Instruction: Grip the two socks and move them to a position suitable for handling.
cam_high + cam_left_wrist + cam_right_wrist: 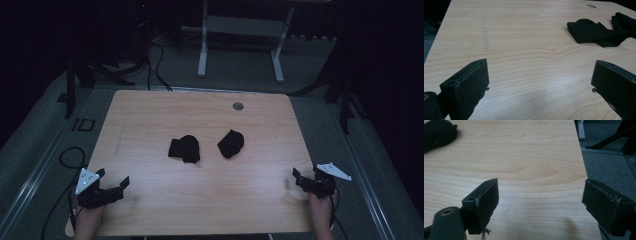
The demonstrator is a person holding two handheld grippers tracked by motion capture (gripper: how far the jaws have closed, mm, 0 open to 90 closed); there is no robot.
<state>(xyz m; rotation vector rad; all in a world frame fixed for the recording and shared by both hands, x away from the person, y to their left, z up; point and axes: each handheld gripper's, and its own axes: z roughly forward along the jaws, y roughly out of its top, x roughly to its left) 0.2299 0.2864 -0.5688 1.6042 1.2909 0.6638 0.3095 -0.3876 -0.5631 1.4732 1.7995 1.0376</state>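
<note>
Two bundles of black cloth lie near the middle of the wooden table: a folded one on the left and a rounder one to its right. My left gripper rests at the table's near left corner, open, with nothing between its jaws. My right gripper sits at the near right edge, also open and empty. In the left gripper view, bare wood lies between the wide-apart jaws of the left gripper, with the folded cloth and the rounder cloth far ahead. The right gripper faces bare wood, the rounder cloth off at the upper left.
A round grey grommet is set in the table near its far edge. A white desk frame stands on the floor beyond. Black cables trail on the floor at the left. The table's right edge drops to grey carpet.
</note>
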